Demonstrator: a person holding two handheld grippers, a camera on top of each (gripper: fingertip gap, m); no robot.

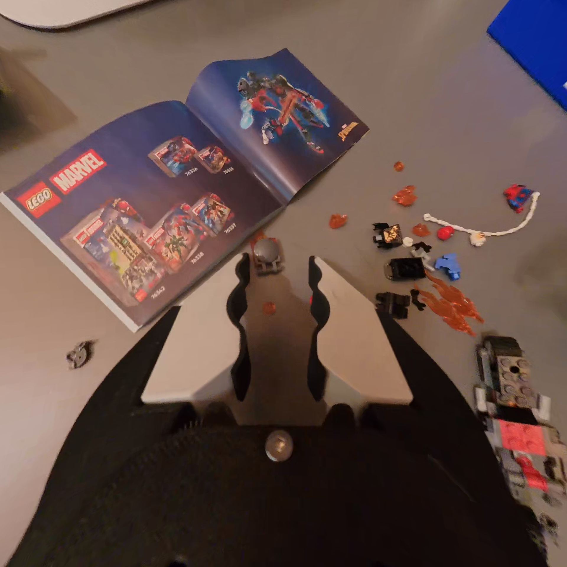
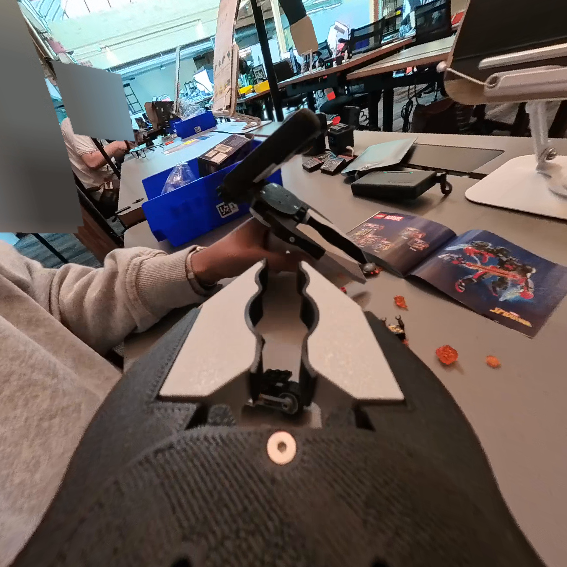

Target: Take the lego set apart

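My left gripper (image 1: 279, 260) is open and empty, pointed down at the grey table. A small grey domed lego piece (image 1: 267, 254) lies just past its fingertips, and a tiny orange stud (image 1: 269, 307) lies on the table between the fingers. The partly dismantled grey, black and red lego build (image 1: 515, 414) lies at the lower right. In the right wrist view my right gripper (image 2: 282, 270) is shut on a small black and grey lego piece (image 2: 277, 395), held deep between the fingers above the table. The left gripper (image 2: 363, 267) shows there too, tips by the domed piece (image 2: 370, 267).
An open instruction booklet (image 1: 184, 184) lies left of and beyond the left gripper. Loose pieces lie to the right: orange flames (image 1: 448, 303), black parts (image 1: 405, 268), a blue part (image 1: 449, 265), a white string (image 1: 497, 227). A blue bin (image 2: 190, 202) and a monitor stand (image 2: 521, 187) stand farther back. Across from one pair of fingers to the other is roughly 15 cm.
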